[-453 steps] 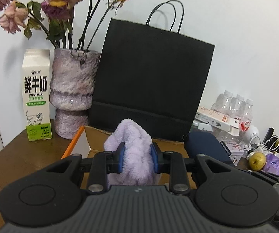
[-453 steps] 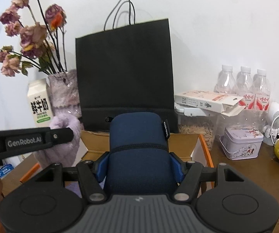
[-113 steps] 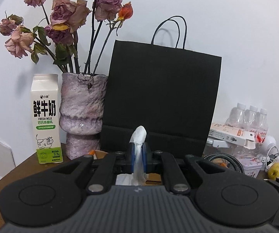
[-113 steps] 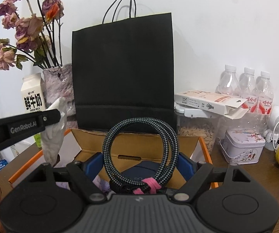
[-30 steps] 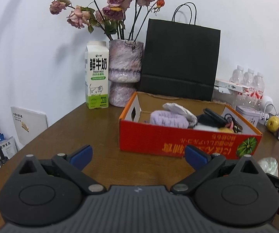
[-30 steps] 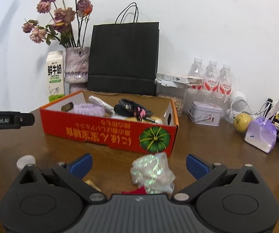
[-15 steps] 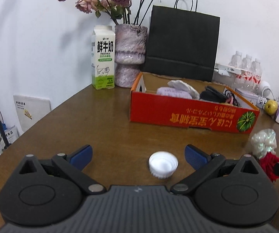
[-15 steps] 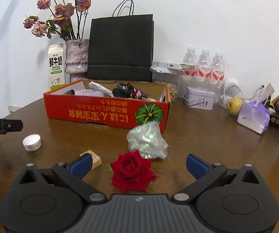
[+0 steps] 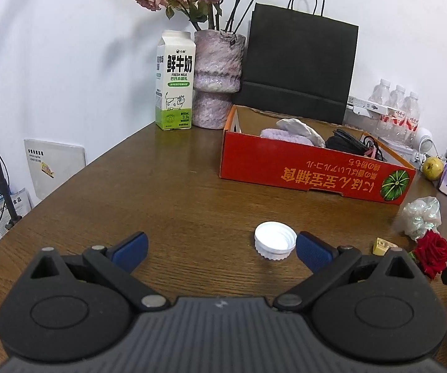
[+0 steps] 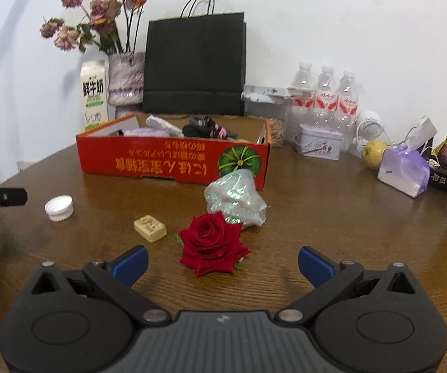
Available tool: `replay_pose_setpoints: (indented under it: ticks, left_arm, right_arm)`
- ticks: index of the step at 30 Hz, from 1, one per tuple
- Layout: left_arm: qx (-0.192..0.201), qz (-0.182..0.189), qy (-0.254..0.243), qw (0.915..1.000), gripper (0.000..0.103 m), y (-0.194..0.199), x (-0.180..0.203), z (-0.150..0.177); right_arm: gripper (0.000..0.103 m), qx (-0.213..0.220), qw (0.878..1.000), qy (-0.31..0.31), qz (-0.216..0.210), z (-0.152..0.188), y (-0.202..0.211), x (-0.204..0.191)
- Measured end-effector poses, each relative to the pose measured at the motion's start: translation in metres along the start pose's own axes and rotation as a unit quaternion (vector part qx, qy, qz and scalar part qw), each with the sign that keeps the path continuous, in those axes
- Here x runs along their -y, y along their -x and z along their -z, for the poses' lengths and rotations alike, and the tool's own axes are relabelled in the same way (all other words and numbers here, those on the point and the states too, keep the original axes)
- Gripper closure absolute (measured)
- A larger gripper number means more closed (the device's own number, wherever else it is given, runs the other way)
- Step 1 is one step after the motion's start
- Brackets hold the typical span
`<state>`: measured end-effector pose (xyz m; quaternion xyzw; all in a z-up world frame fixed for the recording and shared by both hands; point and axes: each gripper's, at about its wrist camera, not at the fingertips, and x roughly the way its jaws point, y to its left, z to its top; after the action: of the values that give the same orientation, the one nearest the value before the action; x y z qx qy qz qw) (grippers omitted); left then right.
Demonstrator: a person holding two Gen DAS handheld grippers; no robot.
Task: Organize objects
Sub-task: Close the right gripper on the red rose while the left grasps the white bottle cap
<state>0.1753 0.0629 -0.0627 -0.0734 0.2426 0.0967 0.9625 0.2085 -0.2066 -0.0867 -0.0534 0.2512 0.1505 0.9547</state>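
A red cardboard box [image 9: 313, 174] sits on the brown table and holds a purple fluffy cloth [image 9: 285, 136], a white cloth and a black cable; it also shows in the right wrist view [image 10: 167, 161]. In front of it lie a white bottle cap [image 9: 275, 244], a small cream block [image 10: 149, 227], a red rose [image 10: 212, 242] and a crumpled shiny bag [image 10: 235, 199]. My left gripper [image 9: 220, 248] is open and empty, the cap just inside its right finger. My right gripper [image 10: 221, 262] is open and empty, the rose just beyond its fingertips.
Behind the box stand a milk carton [image 9: 175, 80], a vase of dried roses [image 9: 217, 77] and a black paper bag [image 9: 301, 65]. At the right are water bottles [image 10: 326, 93], a tin [image 10: 319, 144], a pear [image 10: 374, 154] and a purple pouch [image 10: 405, 169].
Both grippers have drawn back from the box, open and empty. The cap now sits closer to my left gripper, and the rose closer to my right gripper.
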Motion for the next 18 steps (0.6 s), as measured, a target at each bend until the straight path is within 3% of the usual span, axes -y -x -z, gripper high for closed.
replay_pose_setpoints:
  ticks: [7,10,11,12,14,18]
  left_arm:
    - [0.002,0.007,-0.003,1.0000,0.000,0.001,0.002,0.001]
    - [0.000,0.008,-0.005,1.0000,0.000,0.001,0.003,0.002]
    - [0.000,0.008,-0.004,1.0000,0.000,0.000,0.003,0.002]
    - [-0.001,0.007,-0.004,1.0000,0.000,0.000,0.004,0.002]
    - [-0.002,0.007,-0.004,1.0000,0.000,0.000,0.004,0.002]
    - [-0.003,0.008,-0.004,1.0000,0.000,-0.001,0.003,0.002]
  right_arm:
    - [0.004,-0.039,0.999,-0.021,-0.020,-0.006,-0.025,0.003]
    - [0.014,-0.051,0.998,-0.038,-0.021,-0.012,-0.041,0.008]
    - [0.022,-0.054,0.997,-0.047,-0.022,-0.014,-0.046,0.009]
    - [0.037,-0.055,0.997,-0.052,-0.024,-0.015,-0.049,0.010]
    - [0.053,-0.057,0.996,-0.056,-0.032,-0.015,-0.052,0.010]
    - [0.055,-0.010,0.998,-0.042,-0.036,-0.014,-0.036,0.006]
